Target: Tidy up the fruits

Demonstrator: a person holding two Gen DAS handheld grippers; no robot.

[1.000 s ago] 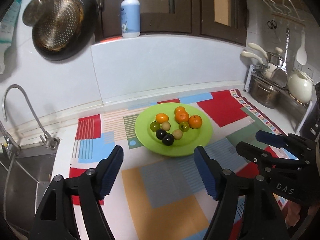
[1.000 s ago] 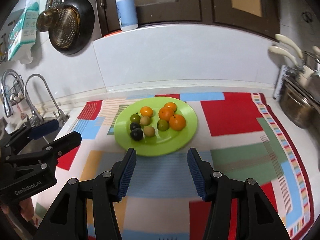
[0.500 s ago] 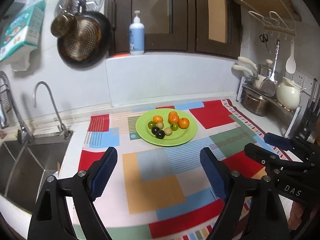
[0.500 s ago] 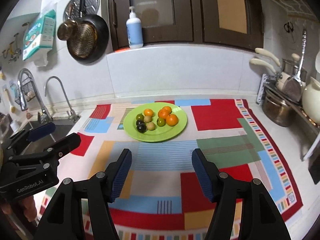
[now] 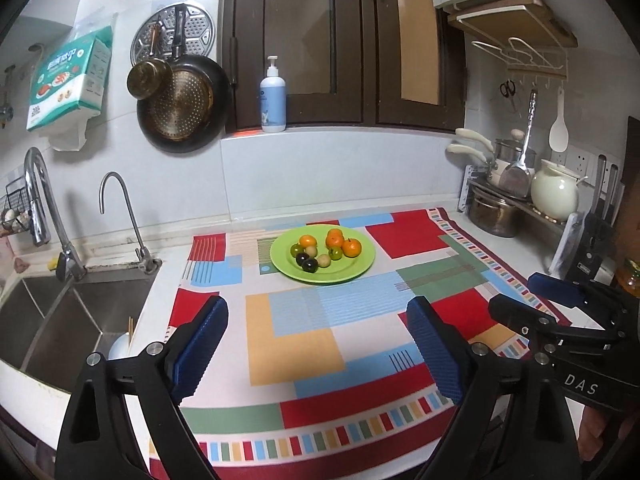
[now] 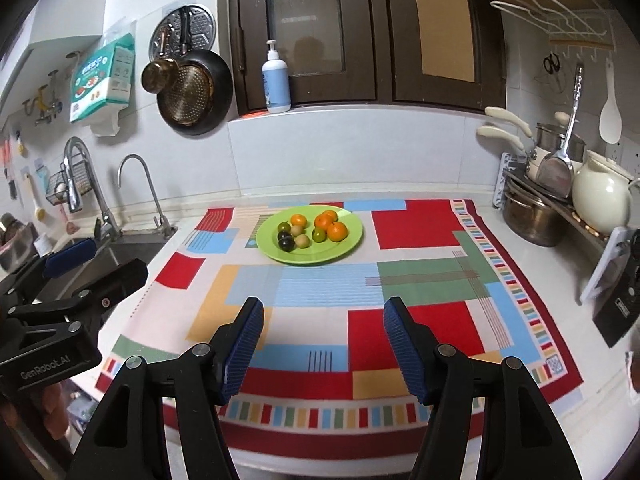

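Both grippers have pulled well back from the counter since a second ago: the left gripper (image 5: 318, 350) hangs with its blue pads spread wide and nothing between them, and the right gripper (image 6: 323, 346) is likewise wide apart and empty. Each now sits over the near edge of the patchwork mat (image 5: 296, 344), where before they hovered just short of the plate. Beyond them, on the far part of the mat, the green plate (image 5: 362, 264) has not moved and looks much smaller in both views. Its fruit is unchanged: four oranges (image 5: 351, 247), two green fruits (image 5: 335, 253), two tan ones (image 5: 323, 260) and two dark plums (image 5: 309, 265), all bunched together at the plate's middle. With the wider view the sink (image 5: 68, 320) at left and the pot rack (image 5: 516, 200) at right have come into sight
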